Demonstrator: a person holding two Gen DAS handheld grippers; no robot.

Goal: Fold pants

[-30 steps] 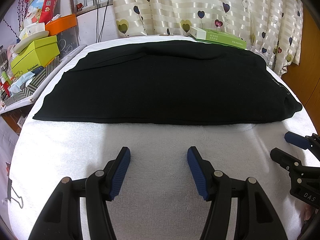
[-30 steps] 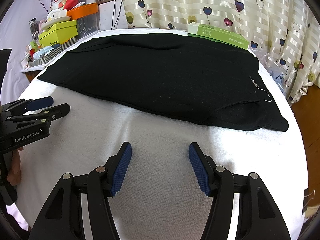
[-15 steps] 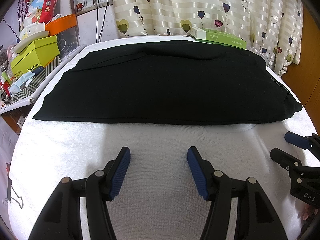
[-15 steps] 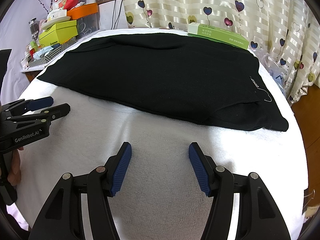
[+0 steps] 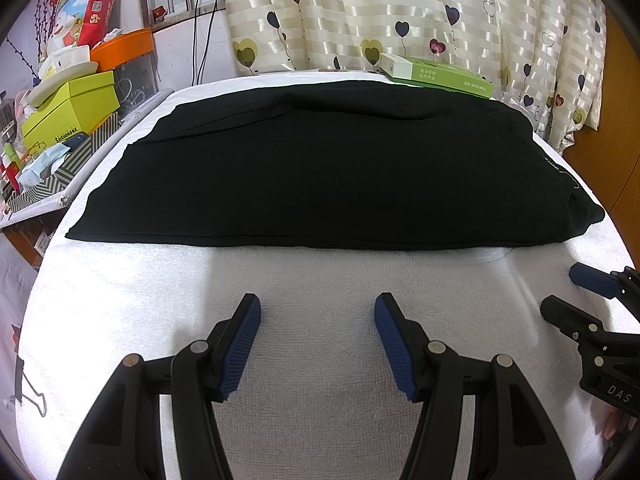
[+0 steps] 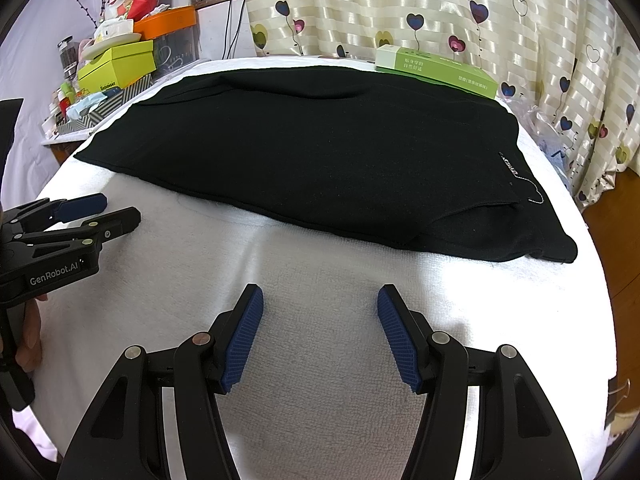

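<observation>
Nothing was seen to have moved since the earlier frames; the pants [image 5: 320, 168] and both sets of tongs were found in the same places as a second before. The pants were laid flat and lengthwise across the white towel [image 5: 320, 280], already doubled leg on leg, with the waist end at the right and the hems at the left; a green box [image 5: 436, 74] was seen just beyond the pants' far edge. The left tongs [image 5: 318, 340] were held wide open over bare towel near the pants' near edge, with nothing gripped; the right tongs [image 6: 320, 332] were likewise spread wide and empty, near the pants' waist end. In the right wrist view the left tongs [image 6: 100, 212] were seen close to the pants' hem end, also parted.

The step in hand was judged to be the reach for the first cross fold; for this to be done well, the hem end should be pinched through all layers at both corners, so that no layer is left behind; the cloth should be lifted only slightly and carried toward the waist end, and the edges should be lined up before release; the towel beneath should be kept out of the pinch.
</observation>
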